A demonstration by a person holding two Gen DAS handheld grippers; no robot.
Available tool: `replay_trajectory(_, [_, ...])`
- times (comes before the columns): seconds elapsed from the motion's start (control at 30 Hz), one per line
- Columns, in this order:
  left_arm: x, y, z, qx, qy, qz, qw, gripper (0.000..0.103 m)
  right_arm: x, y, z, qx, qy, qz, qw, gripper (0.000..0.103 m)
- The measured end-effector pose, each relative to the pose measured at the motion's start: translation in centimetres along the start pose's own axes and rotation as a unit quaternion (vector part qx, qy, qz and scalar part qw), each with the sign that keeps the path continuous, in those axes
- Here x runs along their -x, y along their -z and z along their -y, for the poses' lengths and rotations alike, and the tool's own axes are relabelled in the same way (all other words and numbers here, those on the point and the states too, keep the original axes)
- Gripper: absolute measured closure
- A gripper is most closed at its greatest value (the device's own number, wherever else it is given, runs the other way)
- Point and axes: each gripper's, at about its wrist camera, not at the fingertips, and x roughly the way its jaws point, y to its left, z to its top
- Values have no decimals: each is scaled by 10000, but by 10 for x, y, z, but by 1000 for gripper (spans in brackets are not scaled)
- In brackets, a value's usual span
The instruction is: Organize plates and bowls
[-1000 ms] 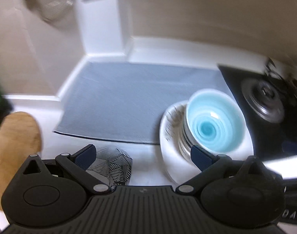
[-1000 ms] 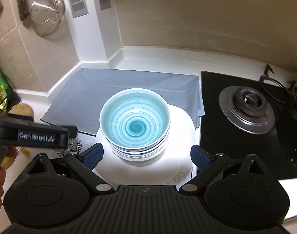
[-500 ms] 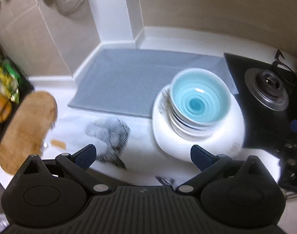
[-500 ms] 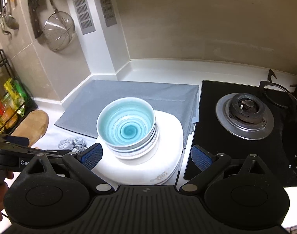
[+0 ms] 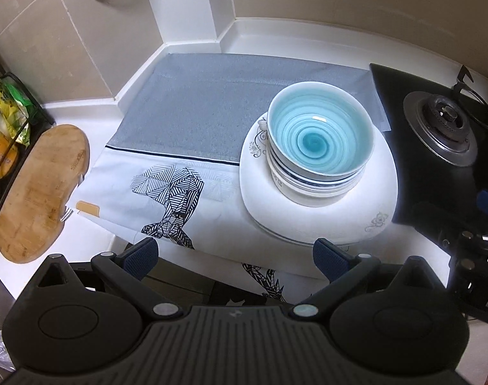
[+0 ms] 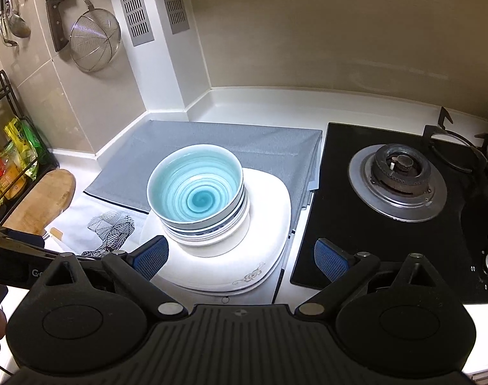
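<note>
A light blue bowl with a spiral inside (image 5: 319, 138) (image 6: 196, 189) tops a stack of bowls that sits on white squarish plates (image 5: 327, 221) (image 6: 263, 256) on the counter. My left gripper (image 5: 236, 256) is open and empty, held above the counter's front edge, short of the plates. My right gripper (image 6: 240, 256) is open and empty, above the near edge of the plates. The bowls lie beyond both grippers' fingertips.
A grey mat (image 5: 218, 112) (image 6: 269, 147) and a white patterned cloth (image 5: 167, 189) lie left of the stack. A black gas hob (image 6: 398, 199) (image 5: 442, 128) is at the right. A wooden board (image 5: 38, 192) and a rack of packets (image 6: 10, 166) are at the left.
Both grippers have pulled back and up from the stack, so more of the counter shows. The left gripper has also swung left. Bowls and plates have not moved.
</note>
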Motion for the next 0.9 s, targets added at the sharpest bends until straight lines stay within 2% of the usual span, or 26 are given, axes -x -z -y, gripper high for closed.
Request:
replay_trajectory(0.33, [-3, -8, 9, -144, 63, 39, 9999, 0, -4, 1, 6, -98, 117, -44, 9999, 5])
replay_trajectory(0.9, [0, -9, 6, -199, 28, 109, 9997, 0, -5, 0, 2, -78, 75, -56, 9999, 5])
